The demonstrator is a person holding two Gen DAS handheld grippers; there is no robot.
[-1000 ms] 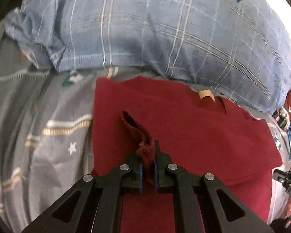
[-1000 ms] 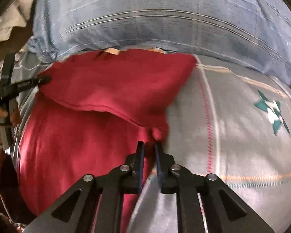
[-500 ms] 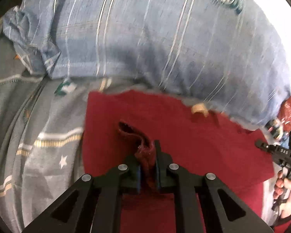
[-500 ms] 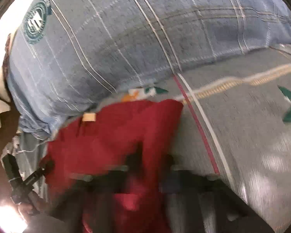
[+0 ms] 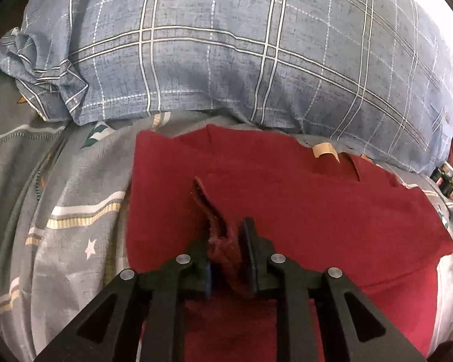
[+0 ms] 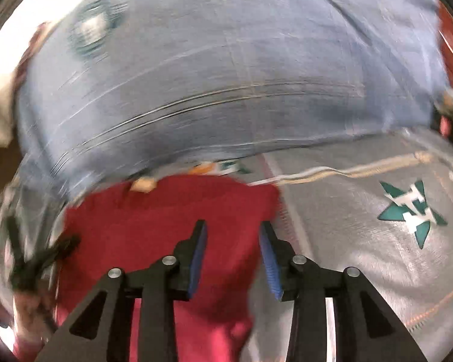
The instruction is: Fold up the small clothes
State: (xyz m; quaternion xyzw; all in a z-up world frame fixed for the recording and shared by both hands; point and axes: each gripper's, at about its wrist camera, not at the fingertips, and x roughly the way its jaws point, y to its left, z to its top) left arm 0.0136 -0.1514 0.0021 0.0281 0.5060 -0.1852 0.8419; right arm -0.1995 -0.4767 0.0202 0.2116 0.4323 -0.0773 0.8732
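- Red garment [image 5: 302,211] lies folded on my grey bedsheet [image 5: 69,199], just below the blue checked pillow [image 5: 226,48].
- My left hand-held gripper [image 5: 228,252] has just been easing apart, a bunched fold loosely between its jaws.
- My right hand-held gripper [image 6: 232,253] has just been opening; it stands apart, holding nothing, above the garment's edge.

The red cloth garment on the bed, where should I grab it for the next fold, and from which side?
Grip the red cloth garment at its free corner near the grey patterned bedsheet, coming from above with the right gripper, open just beside it. That folded edge lies flat and uncovered.
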